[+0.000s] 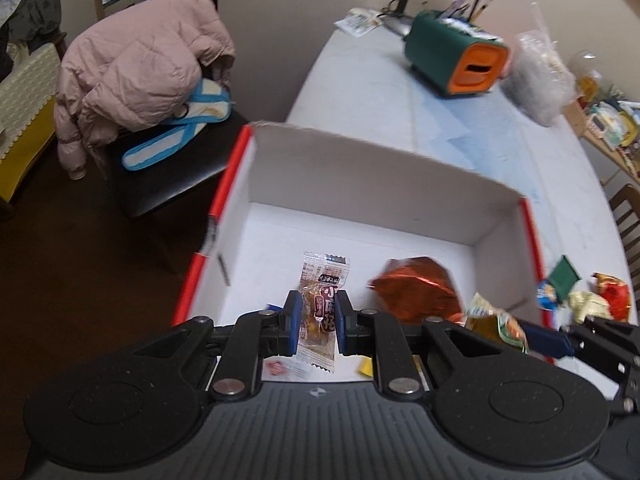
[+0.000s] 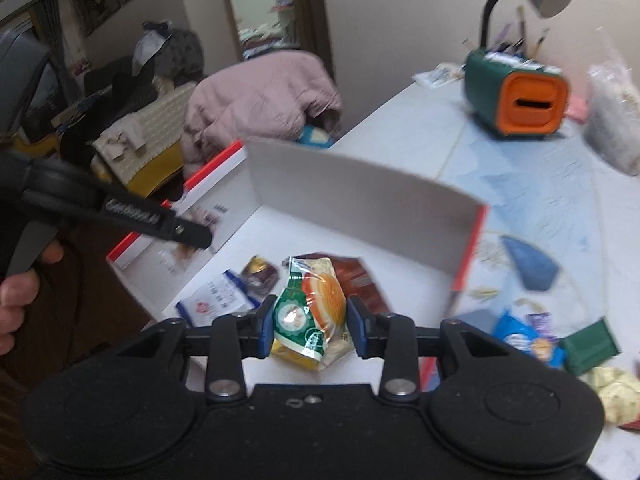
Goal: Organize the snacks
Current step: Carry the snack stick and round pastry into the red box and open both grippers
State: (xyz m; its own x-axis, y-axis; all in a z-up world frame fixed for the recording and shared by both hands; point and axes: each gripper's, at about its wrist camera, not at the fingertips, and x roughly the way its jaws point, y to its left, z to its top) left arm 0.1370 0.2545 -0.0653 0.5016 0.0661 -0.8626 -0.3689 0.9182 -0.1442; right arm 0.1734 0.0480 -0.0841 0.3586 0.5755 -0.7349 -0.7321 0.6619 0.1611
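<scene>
- The left gripper [image 1: 317, 322] has its fingers [image 1: 292, 320] clamped on a clear-wrapped brown snack [image 1: 320, 308], held over the inside of the open white box [image 1: 360, 184] with red outer sides.
- The right gripper [image 2: 311, 330] has its fingers [image 2: 267, 330] closed on a green-and-orange snack packet [image 2: 312, 312], also above the box floor, near its right wall.
- Already lying in the box: a shiny red-brown packet [image 1: 416, 288] towards the right wall, and, in the right wrist view, a white-and-blue sachet [image 2: 216, 300] and a small dark sweet [image 2: 260, 274] towards the left.
- The box stands at the near left corner of the surface [image 1: 500, 140].
- Left to do, as I judge it: both held snacks still need releasing into the box, and a heap of loose snacks [image 2: 532, 340] waits on the surface just outside the right wall. The job looks roughly midway.
</scene>
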